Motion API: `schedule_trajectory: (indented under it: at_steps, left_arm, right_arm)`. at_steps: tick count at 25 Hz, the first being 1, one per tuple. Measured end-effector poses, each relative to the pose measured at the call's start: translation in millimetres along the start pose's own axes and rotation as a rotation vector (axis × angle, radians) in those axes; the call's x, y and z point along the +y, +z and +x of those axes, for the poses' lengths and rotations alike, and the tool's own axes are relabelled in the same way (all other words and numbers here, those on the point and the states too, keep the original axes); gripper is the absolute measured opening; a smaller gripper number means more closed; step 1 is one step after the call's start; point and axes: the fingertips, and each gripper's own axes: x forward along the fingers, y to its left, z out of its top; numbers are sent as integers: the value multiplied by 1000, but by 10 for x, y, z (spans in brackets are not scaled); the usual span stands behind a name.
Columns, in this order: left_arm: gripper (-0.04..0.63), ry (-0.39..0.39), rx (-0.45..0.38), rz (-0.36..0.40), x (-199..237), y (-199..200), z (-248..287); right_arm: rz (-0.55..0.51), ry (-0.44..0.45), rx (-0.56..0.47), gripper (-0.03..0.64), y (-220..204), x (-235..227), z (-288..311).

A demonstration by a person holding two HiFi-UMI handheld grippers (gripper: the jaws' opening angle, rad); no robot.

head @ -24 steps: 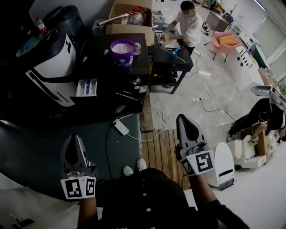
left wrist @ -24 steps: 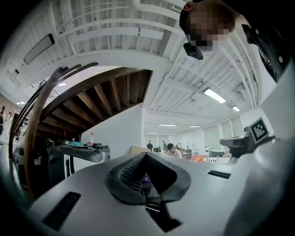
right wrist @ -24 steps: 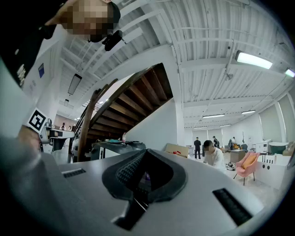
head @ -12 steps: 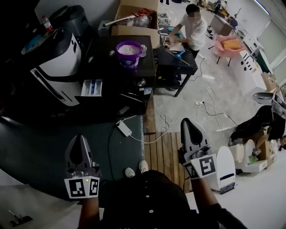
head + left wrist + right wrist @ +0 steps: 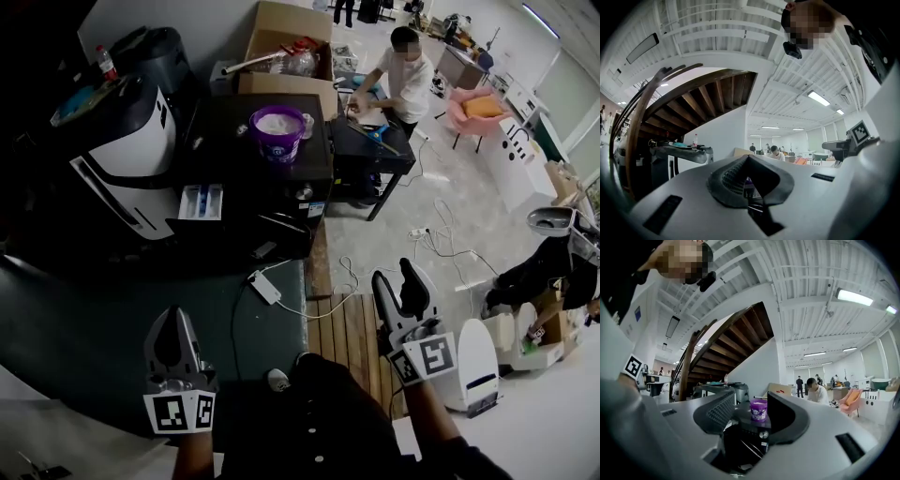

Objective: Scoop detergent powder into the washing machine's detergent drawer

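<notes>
Jaws of the right gripper (image 5: 394, 274), shut a second ago, are opening on nothing; left gripper (image 5: 172, 321) closed, empty. Well beyond both stands the round purple tub of white powder (image 5: 278, 131), white detergent drawer (image 5: 202, 202) to its left: reaching likely comes next

No text, brand or number could be read anywhere. The purple tub (image 5: 278, 131) on the black bench (image 5: 234, 112) carried a pale label on its side. Its print was too small to make out in both the head view and the right gripper view. A small pale sticker (image 5: 315, 208) on the bench's front edge was just as illegible.
</notes>
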Motion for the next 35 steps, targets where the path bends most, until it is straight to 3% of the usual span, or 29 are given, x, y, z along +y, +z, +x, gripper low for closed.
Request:
schedule_trajectory:
  at_steps: [10,22,29,35]
  left_arm:
    - [5,0,25,3,258,-169,345]
    - [5,10,22,36,564,-155,1879]
    - [5,28,2,66,635,-40,2718]
    - [5,75,14,89,815,-75,2991]
  right_arm:
    - [0,3,20,212,-219,50,494]
    - [-13,36,24,206,-198,-478,2033]
    - [-102,139,93,206,-267,-773,2888]
    - [-133,256,248,196,-556,-781,3505]
